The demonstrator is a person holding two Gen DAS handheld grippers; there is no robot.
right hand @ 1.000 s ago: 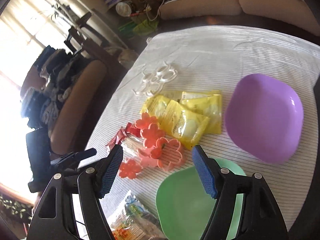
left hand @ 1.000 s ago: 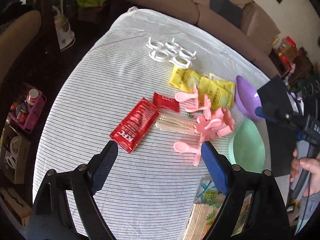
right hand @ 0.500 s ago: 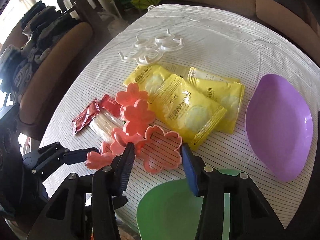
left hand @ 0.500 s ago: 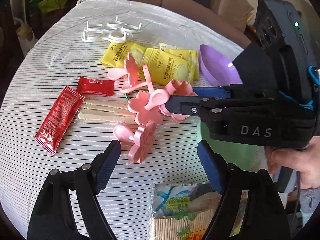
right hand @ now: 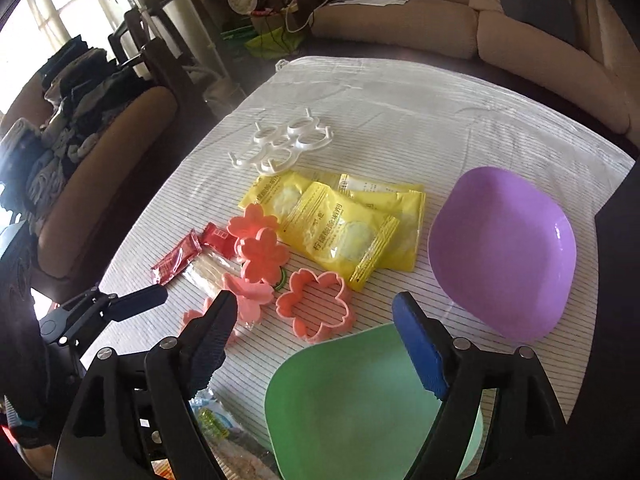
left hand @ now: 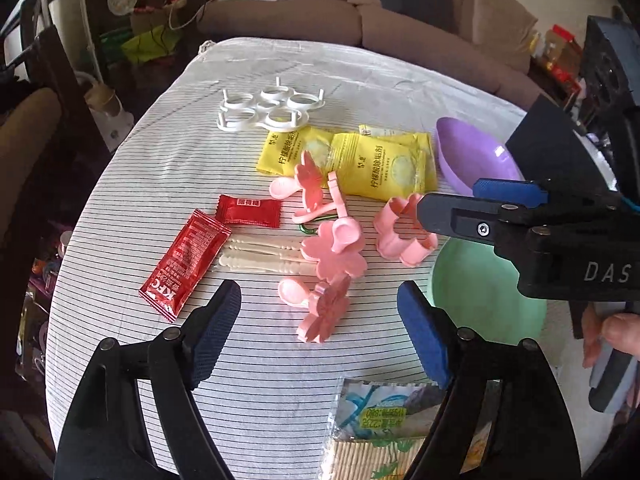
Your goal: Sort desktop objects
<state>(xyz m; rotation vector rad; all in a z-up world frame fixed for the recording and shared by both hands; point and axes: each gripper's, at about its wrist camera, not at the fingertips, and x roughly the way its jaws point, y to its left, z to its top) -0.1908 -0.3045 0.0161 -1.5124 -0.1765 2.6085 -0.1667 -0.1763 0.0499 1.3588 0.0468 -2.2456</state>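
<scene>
— Left wrist first: what have you got?

— My left tongs [left hand: 318, 292] hang spread over the striped desk [left hand: 168, 168], tilted steeply down. Their jaws have just narrowed a little, and nothing is pinched; a pink flower stamp [left hand: 324, 314] lies on the cloth below the gap. Beside it are more pink flower pieces [left hand: 336, 254], some white sticks [left hand: 260, 256], a long red sauce sachet [left hand: 186, 258] and a small red packet [left hand: 248, 211].

— And the right side?

— On the right wrist view my right tongs [right hand: 312, 300] stand wide. Their jaws have just been opening. The hollow pink flower cutter [right hand: 344, 320] sits on the desk in the gap, and the pads do not press it. From the left wrist view one finger tip comes right up against that cutter; I cannot tell whether it touches.

— Where are the dishes?

— A green dish [right hand: 360, 400] is nearest, just under the right tongs. A purple dish [right hand: 504, 248] is beyond it to the right. Both look bare inside, as far as I see.

— Anything else?

— Yellow packets [right hand: 340, 236] overlap one another between the flower pieces and the purple dish. A white ring holder [left hand: 268, 110] lies farther back on the cloth. A clear bag of wooden sticks [left hand: 372, 420] lies at the near edge. The person's hand [left hand: 612, 336] grips the right handle, and a brown sofa [left hand: 400, 36] runs behind the desk.
</scene>
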